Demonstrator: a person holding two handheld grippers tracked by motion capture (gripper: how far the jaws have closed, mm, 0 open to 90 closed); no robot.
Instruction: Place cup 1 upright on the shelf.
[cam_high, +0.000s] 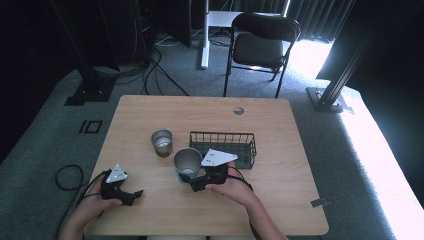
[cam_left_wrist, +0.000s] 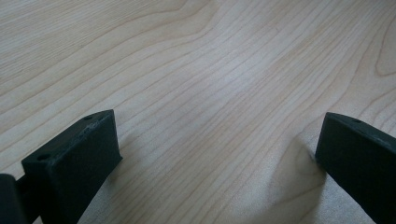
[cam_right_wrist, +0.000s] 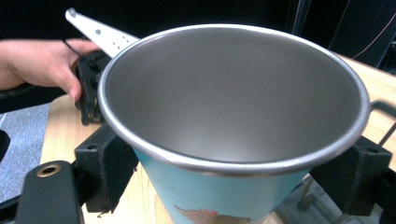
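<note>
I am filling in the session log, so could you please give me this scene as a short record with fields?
right gripper: shut on blue metal cup, jaws at either side below its rim
left gripper: open, nothing between its jaws, low over the wooden table
small metal cup: upright, beside the basket
wire basket: black, looks empty
folding chair: beyond the table

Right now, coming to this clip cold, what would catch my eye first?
The big steel cup with the blue outside, clamped between the right gripper's jaws near the table's middle, just in front of the black wire basket. A second, smaller metal cup stands free to the basket's left. The left gripper rests open on bare wood at the near left of the table.
</note>
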